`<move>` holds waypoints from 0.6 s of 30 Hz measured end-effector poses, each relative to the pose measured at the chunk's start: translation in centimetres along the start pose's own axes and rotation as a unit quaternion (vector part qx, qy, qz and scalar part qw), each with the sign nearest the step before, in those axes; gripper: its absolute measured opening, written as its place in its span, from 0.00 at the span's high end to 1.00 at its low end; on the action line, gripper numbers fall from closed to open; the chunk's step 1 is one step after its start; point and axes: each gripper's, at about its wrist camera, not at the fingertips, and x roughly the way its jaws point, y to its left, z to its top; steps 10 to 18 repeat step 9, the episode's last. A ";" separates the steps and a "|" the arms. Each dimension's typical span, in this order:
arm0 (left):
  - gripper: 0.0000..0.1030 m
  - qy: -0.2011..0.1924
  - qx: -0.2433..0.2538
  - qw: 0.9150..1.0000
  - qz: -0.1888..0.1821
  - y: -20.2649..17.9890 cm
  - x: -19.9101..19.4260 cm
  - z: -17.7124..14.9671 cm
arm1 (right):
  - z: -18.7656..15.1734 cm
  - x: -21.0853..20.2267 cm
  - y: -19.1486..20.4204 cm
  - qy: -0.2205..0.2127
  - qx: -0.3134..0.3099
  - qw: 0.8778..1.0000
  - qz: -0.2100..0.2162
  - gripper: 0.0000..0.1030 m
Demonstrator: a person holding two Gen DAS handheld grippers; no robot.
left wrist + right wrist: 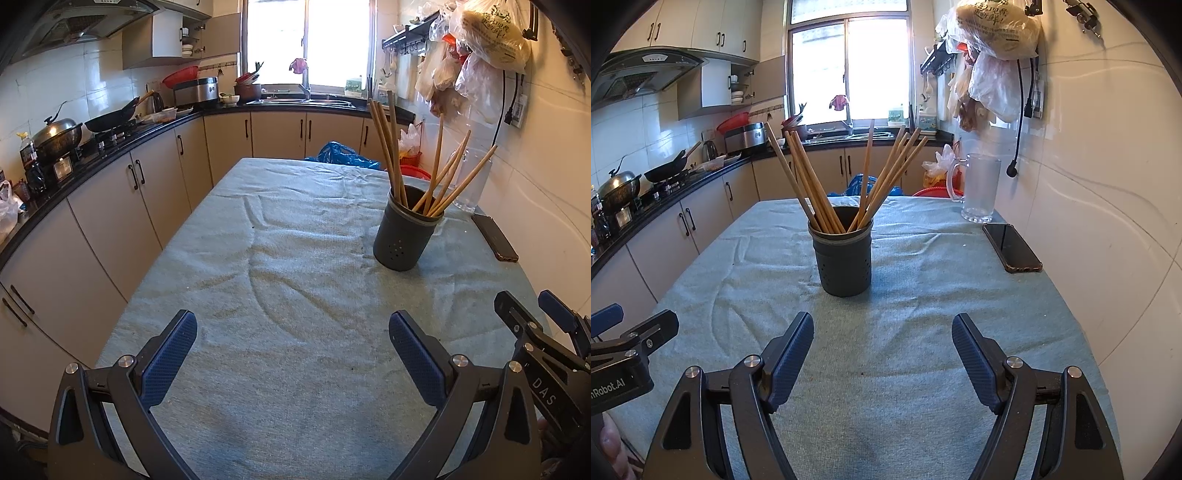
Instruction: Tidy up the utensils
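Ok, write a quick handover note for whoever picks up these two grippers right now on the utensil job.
Left gripper: open, holding nothing, low over the cloth.
Right gripper: open, holding nothing, facing the holder.
Chopsticks all stand in the dark holder mid-table, fanned in two bunches.
Phone and glass mug sit by the wall.
No loose utensils visible on the tablecloth; sorting looks done.

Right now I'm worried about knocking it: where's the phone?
The phone lies flat on the table's right edge by the wall, right of the chopstick holder, just in front of the glass mug.
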 end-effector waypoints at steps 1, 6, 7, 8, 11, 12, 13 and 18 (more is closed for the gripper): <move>0.00 0.000 0.000 1.000 0.000 0.0 0.0 0.0 | 0.0 0.0 0.0 0.000 0.000 1.000 0.000 0.21; 0.00 0.002 0.003 1.000 0.000 0.0 0.1 -0.2 | -0.1 0.3 0.0 0.006 -0.001 1.000 0.002 0.21; 0.00 0.001 0.003 1.000 0.000 0.0 0.1 -0.2 | -0.2 0.4 0.1 0.008 -0.001 1.000 0.002 0.21; 0.00 0.001 0.004 1.000 -0.001 0.0 0.1 -0.2 | -0.2 0.5 0.1 0.009 -0.001 1.000 0.003 0.21; 0.00 0.002 0.004 1.000 -0.003 -0.1 0.2 -0.2 | -0.3 0.6 0.1 0.011 -0.001 1.000 0.003 0.21; 0.00 0.002 0.004 1.000 -0.003 -0.1 0.2 -0.2 | -0.3 0.6 0.1 0.011 -0.001 1.000 0.003 0.21; 0.00 0.002 0.004 1.000 -0.003 -0.1 0.2 -0.2 | -0.3 0.6 0.1 0.011 -0.001 1.000 0.003 0.21; 0.00 0.002 0.004 1.000 -0.003 -0.1 0.2 -0.2 | -0.3 0.6 0.1 0.011 -0.001 1.000 0.003 0.21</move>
